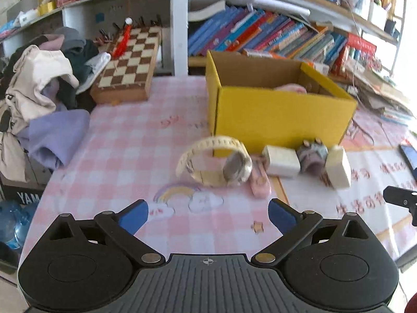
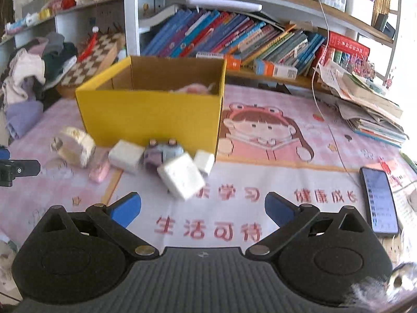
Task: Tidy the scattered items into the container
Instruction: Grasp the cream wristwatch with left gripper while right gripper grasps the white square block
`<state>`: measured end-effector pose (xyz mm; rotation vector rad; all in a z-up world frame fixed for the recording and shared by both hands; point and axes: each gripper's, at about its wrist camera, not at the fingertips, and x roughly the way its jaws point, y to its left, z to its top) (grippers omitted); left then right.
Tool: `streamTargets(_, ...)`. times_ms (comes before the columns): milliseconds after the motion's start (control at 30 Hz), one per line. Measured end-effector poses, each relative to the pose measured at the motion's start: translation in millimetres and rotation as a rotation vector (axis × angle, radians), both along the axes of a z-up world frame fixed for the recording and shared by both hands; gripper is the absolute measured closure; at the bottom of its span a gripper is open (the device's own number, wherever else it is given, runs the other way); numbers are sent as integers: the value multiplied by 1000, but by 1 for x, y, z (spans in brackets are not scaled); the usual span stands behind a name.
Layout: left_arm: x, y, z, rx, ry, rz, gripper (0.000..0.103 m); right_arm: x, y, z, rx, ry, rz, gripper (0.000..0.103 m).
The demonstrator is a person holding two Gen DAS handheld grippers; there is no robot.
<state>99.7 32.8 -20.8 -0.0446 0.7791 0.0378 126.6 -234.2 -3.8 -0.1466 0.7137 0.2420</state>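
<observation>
I see a folded chessboard (image 1: pixel 129 65) lying far left on the pink checked tablecloth (image 1: pixel 125 140), with a red tassel (image 1: pixel 122 43) draped over it. Left of the chessboard sits a heap of clothes (image 1: pixel 44 86), a lilac piece spilling toward me. Along the far side runs a shelf of leaning books (image 2: pixel 234 39). At far right a stack of papers and booklets (image 2: pixel 370 107) rests on the cloth. Near right lies a phone (image 2: pixel 379 200), screen lit, with a white cable (image 2: pixel 319 83) trailing across the cloth nearby. A blue water bottle (image 1: pixel 14 221) shows at near left.
</observation>
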Motion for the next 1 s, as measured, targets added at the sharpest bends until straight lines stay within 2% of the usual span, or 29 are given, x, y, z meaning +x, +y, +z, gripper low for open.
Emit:
streamTargets(200,-4,-12,-9,21,42,-44,3,-5,10,-16,-62,79,-27,0)
streamTargets(333,-2,-18,-16,5,80,-81,3,-5,15,-24,-40,118,35,0)
streamTargets(433,0,-22,-17,-1,82,-98,3,-3,17,-27,-6,144,83,4)
streamTargets(567,5,-25,-16,5,72,-105,3,2,21,-28,-18,154,107,21)
streamTargets(600,6,-26,-16,7,73,-105,3,5,23,-28,-23,155,109,23)
streamTargets(867,20,-24,-14,9,55,-70,4,30,22,-26,-20,152,124,24)
streamTargets(1000,29,-20,-15,-1,54,-32,5,44,22,-28,-31,163,134,31)
